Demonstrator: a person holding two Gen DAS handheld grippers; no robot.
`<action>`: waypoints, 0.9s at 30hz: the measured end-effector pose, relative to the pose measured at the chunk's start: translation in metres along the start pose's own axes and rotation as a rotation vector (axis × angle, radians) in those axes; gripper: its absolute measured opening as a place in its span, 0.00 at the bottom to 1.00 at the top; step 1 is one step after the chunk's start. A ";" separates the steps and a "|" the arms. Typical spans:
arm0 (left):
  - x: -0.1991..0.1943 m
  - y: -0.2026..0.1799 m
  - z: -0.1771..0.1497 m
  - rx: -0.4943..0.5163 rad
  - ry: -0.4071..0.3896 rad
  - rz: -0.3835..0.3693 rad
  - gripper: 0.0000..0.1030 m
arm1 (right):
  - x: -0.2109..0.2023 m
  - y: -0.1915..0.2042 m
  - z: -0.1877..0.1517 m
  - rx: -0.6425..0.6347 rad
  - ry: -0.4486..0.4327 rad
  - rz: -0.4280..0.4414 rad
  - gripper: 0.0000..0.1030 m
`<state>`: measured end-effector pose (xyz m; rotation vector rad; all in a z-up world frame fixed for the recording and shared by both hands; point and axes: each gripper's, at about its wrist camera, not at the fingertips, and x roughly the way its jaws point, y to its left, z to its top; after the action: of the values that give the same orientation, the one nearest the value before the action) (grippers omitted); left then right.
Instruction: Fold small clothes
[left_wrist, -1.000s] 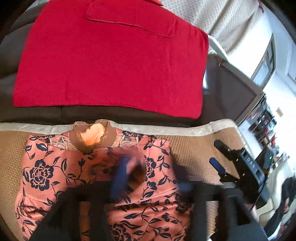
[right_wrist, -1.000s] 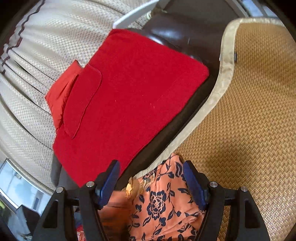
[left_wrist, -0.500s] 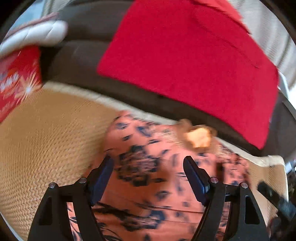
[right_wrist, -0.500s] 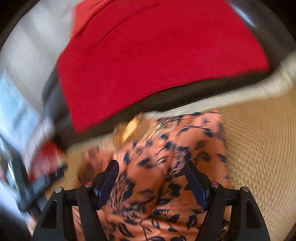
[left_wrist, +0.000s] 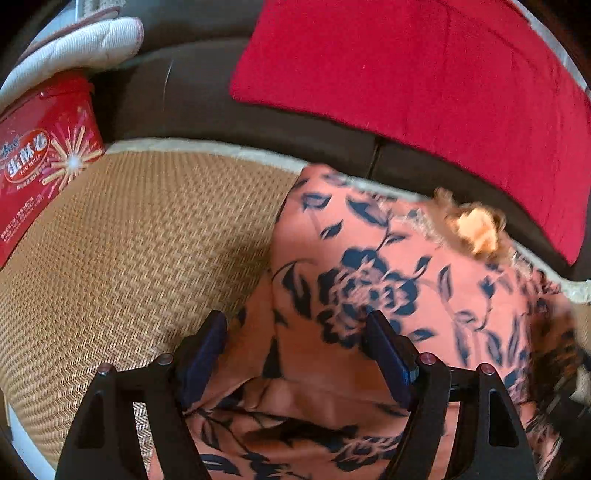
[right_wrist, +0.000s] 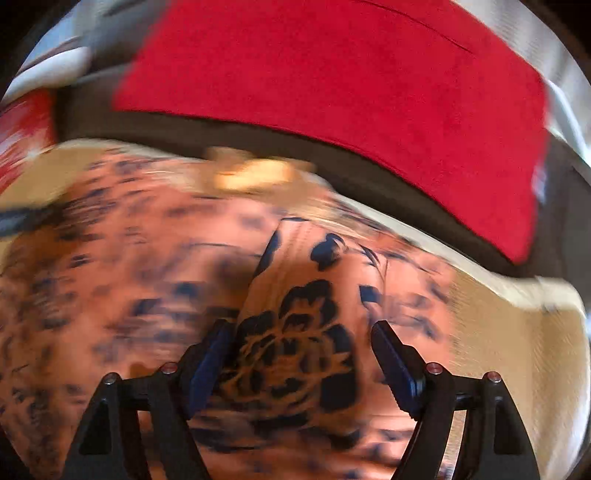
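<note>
A red cloth lies on the dark sofa; a red tin rests on the woven mat.

Woven straw mat under floral garment and red tin.

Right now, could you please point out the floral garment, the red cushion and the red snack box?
floral garment (left_wrist: 369, 288): left wrist view, on its big dark flower.
red cushion (left_wrist: 424, 81): left wrist view, mid-surface.
red snack box (left_wrist: 40, 147): left wrist view, on its printed lid.
</note>
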<state>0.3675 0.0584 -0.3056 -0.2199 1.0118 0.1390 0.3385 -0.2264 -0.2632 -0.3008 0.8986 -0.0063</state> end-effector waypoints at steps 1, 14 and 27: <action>0.002 0.003 -0.001 -0.005 0.012 0.000 0.76 | 0.000 -0.020 -0.002 0.055 -0.001 -0.086 0.77; -0.033 -0.010 -0.003 0.090 -0.100 -0.031 0.76 | -0.035 -0.138 -0.039 0.586 -0.127 0.257 0.77; -0.003 -0.019 -0.002 0.136 0.014 0.027 0.76 | 0.011 -0.175 -0.068 0.864 0.036 0.440 0.69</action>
<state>0.3687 0.0395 -0.3021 -0.0833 1.0341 0.0929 0.3135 -0.4129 -0.2656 0.7038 0.9033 0.0069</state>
